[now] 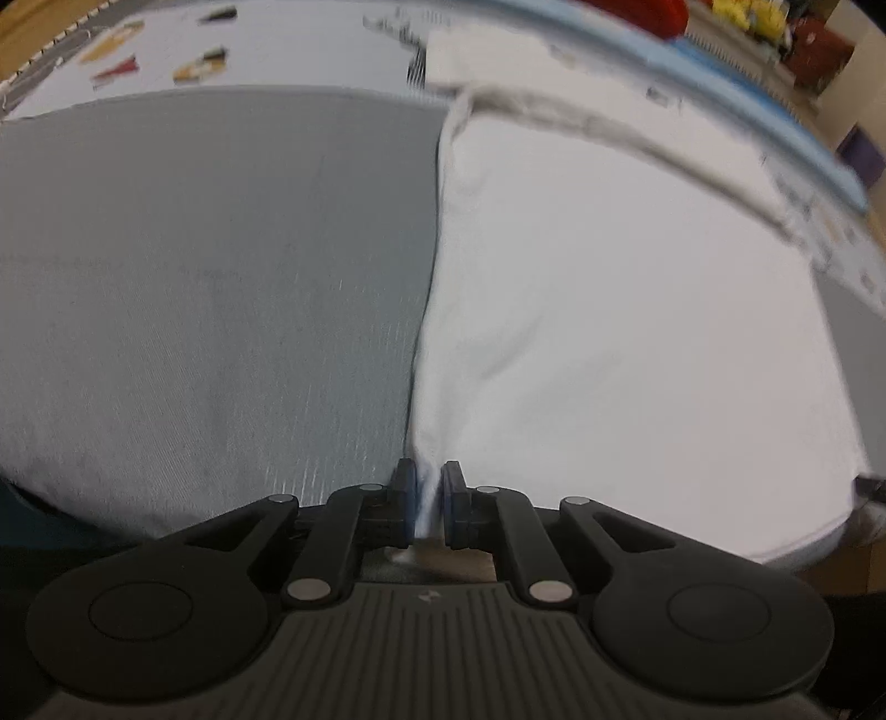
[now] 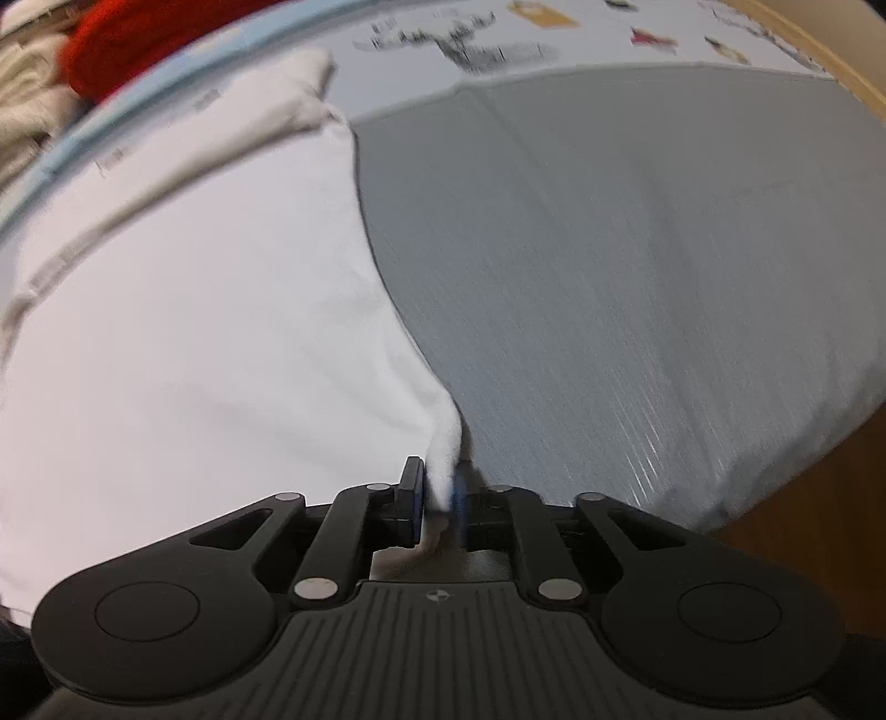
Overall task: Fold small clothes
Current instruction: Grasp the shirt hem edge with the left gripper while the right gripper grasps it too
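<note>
A white garment [image 1: 609, 310] lies spread over a grey cloth [image 1: 210, 266]. My left gripper [image 1: 427, 487] is shut on the garment's near edge, with white fabric pinched between the blue pads [image 1: 407, 487]. In the right wrist view the same white garment [image 2: 194, 310] fills the left side and the grey cloth [image 2: 637, 266] the right. My right gripper [image 2: 438, 487] is shut on another near corner of the garment. Both views are blurred by motion.
A printed play mat [image 1: 249, 50] with small pictures lies beyond the grey cloth. A light blue edge [image 1: 747, 94] runs behind the garment. A red item [image 2: 138, 39] and other clutter sit past it. Brown wooden floor [image 2: 819, 498] shows at the right.
</note>
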Demonstrator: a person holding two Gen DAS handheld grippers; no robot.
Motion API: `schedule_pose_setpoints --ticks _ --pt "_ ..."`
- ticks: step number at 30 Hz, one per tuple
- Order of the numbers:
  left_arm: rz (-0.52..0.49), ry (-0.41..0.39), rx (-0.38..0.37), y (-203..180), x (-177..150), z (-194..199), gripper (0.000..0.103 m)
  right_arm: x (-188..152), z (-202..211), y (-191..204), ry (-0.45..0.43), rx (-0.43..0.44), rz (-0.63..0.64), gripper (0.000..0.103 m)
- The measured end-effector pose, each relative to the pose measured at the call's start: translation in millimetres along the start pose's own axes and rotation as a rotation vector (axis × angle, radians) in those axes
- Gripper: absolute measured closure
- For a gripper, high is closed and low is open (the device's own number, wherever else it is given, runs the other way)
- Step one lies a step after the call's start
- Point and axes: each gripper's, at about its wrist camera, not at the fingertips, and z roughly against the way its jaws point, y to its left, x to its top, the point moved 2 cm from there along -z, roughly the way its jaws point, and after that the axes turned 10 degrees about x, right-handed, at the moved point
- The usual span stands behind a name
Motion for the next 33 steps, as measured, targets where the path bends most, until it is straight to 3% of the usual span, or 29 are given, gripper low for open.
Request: schedule_pose_setpoints --ticks 5,7,11,16,23,28,33 --pt "-0.006 -0.007 0.002 -1.6 -1.1 -1.6 0.091 -4.1 -3.4 3.1 0.009 -0.022 0.035 0.087" --pt "-0.02 -0.023 0.003 -3.6 -1.1 -0.7 0.096 -4.4 -4.7 2.8 0.01 -0.023 0.04 0.087" --pt "-0.003 -0.073 -0.006 -0.9 0.3 9.6 0.097 -4.4 -1.8 3.3 -0.012 0.009 0.04 0.092" --pt "-0.01 -0.009 -0.01 -5.6 -0.4 -1.8 0.095 -4.3 -1.4 0.4 -0.005 0.003 0.027 0.09" --pt "-0.044 -0.021 0.009 -9.2 -2.4 -4.5 0.092 -3.2 -9.3 5.6 0.027 -0.027 0.083 0.089" --pt "-0.034 -0.056 0.014 -7.1 -2.3 2.8 0.096 -0.6 -5.6 1.5 0.009 0.0 0.058 0.092" --pt "-0.019 -0.017 -0.002 -6.0 -3.7 -0.9 0.093 -2.6 -8.1 2.2 0.028 0.003 0.063 0.089"
